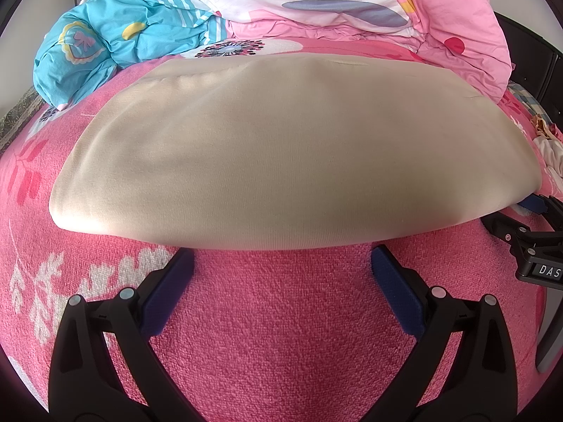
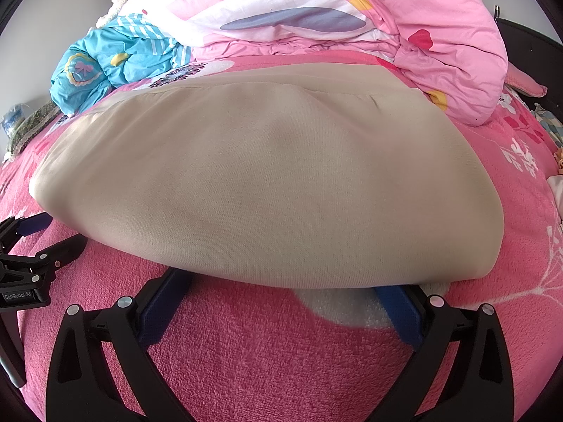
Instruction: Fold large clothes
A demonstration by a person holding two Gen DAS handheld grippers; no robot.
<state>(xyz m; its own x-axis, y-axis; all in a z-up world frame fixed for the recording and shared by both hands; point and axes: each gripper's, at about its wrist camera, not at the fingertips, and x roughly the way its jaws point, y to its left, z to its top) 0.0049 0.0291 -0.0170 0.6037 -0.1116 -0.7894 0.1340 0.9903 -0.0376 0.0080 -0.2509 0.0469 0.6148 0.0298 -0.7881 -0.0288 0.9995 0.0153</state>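
Beige garment (image 1: pixel 281 161) lies folded flat on the pink blanket (image 1: pixel 281 316).
Left gripper (image 1: pixel 281 263) and right gripper (image 2: pixel 281 292), both spread wide and empty, sit at its near edge; likely little folding remains.

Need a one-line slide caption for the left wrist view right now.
Open left gripper at the near edge of the folded beige garment on a pink blanket.

The left gripper (image 1: pixel 281 260) has its two blue-padded fingers (image 1: pixel 176 274) spread wide apart, with nothing between them. The right gripper (image 2: pixel 285 288) is spread just as wide, its fingertips pointing forward. Each gripper shows at the edge of the other's view, side by side.
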